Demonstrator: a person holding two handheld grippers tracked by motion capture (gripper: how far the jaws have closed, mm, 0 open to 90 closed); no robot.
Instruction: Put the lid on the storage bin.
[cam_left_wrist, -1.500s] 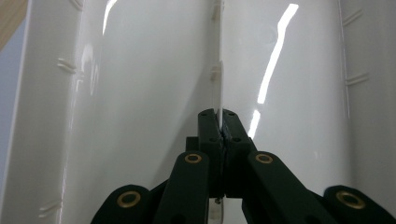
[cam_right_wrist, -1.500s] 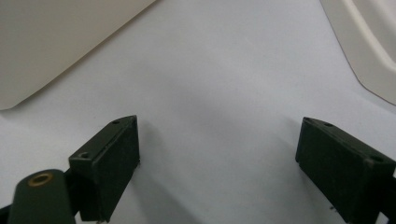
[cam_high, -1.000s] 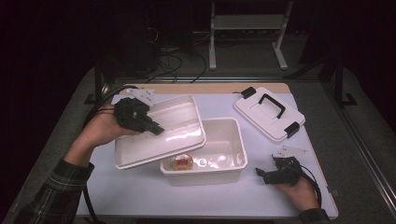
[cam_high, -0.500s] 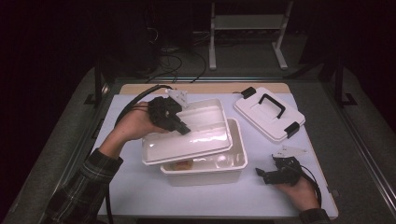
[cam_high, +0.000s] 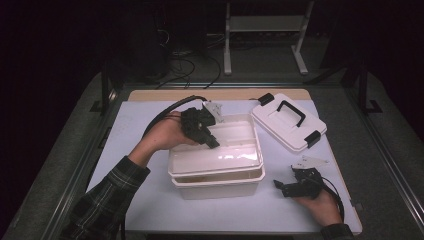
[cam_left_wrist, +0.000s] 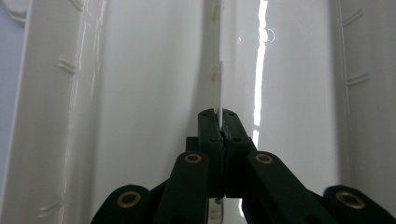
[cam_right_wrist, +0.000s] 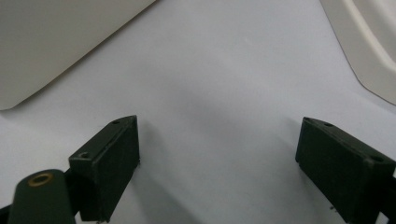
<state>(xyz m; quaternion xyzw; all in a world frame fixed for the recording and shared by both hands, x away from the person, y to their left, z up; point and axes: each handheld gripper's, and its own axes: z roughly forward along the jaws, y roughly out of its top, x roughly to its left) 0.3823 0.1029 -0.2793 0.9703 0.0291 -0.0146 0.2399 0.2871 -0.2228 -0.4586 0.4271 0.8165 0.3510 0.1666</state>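
The inner tray (cam_high: 220, 150) is a shallow, glossy white plastic insert with a raised rim, and it sits across the top of the white bin (cam_high: 217, 185), which stands near the middle of the table (cam_high: 140, 125), closer to its near edge. The left gripper (cam_high: 212, 142) comes in over the tray's far-left part, its fingers pinched tight on a thin upright rib of the tray.

The left gripper view shows what the high view cannot: the rib (cam_left_wrist: 215, 70) is a narrow white fin running down the tray's floor, caught edge-on between the two black fingers (cam_left_wrist: 208, 128), with small moulded ridges along the tray's side walls.

Towards the far right corner lies a white lid (cam_high: 287, 122) with a black handle and black clips, well apart from the bin. The right gripper (cam_high: 280, 187) rests near the near right corner, just beside the bin's right end. The right gripper view shows its fingers (cam_right_wrist: 112, 158) spread wide over bare table with nothing between them, the bin's wall at upper left. Open surface remains along the left edge and the near edge.
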